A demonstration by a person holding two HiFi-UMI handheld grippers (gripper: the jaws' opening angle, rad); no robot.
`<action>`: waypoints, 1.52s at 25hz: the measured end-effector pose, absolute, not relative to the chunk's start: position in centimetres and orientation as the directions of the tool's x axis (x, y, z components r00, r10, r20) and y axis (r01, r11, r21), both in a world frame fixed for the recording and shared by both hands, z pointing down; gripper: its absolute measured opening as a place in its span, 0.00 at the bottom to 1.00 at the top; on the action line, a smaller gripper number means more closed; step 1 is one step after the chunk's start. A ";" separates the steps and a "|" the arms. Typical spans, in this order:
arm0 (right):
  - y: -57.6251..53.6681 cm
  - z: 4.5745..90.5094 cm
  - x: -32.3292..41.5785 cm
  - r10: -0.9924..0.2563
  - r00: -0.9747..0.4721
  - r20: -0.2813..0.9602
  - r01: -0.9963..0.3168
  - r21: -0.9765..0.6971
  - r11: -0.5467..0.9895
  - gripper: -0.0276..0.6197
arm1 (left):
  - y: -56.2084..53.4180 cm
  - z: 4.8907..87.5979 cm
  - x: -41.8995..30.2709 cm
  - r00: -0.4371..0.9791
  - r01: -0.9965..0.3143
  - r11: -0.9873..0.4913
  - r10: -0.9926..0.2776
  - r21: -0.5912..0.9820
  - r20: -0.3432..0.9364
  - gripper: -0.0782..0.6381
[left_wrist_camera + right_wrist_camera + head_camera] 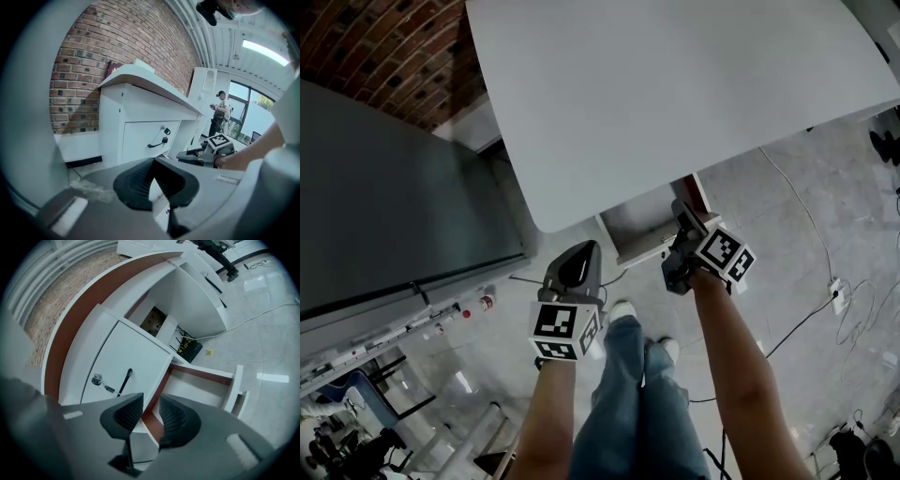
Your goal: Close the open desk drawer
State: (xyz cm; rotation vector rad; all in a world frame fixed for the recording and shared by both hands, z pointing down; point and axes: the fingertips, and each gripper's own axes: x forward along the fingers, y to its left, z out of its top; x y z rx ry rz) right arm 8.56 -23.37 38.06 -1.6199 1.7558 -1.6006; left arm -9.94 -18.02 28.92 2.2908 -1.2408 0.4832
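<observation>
1. The open drawer sticks out from under the bench at its 6 o'clock edge.
2. The right gripper hangs at the drawer's 3 o'clock, jaws spread and empty.
3. Best to press on the drawer front squarely and push straight in.
4. The left gripper, jaws pressed together and empty, should stay clear at 7 o'clock.

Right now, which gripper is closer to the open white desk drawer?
Right. The right gripper is at the front edge of the open white desk drawer; the left gripper hangs off to its side.
</observation>
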 end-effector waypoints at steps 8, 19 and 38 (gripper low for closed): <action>-18.0 40.5 11.3 -0.800 -0.342 0.494 -0.533 -0.803 -0.268 0.19 | -15.0 29.8 -7.6 0.519 -0.851 -0.464 -0.675 0.246 0.524 0.11; -13.4 45.1 12.3 -0.793 -0.372 0.482 -0.527 -0.813 -0.247 0.19 | -11.9 33.7 -5.9 0.496 -0.867 -0.440 -0.719 0.232 0.487 0.11; -14.2 57.0 11.9 -0.833 -0.487 0.265 -0.427 -0.904 -0.038 0.23 | -17.3 40.7 -7.8 0.445 -0.895 -0.439 -0.856 0.085 0.265 0.11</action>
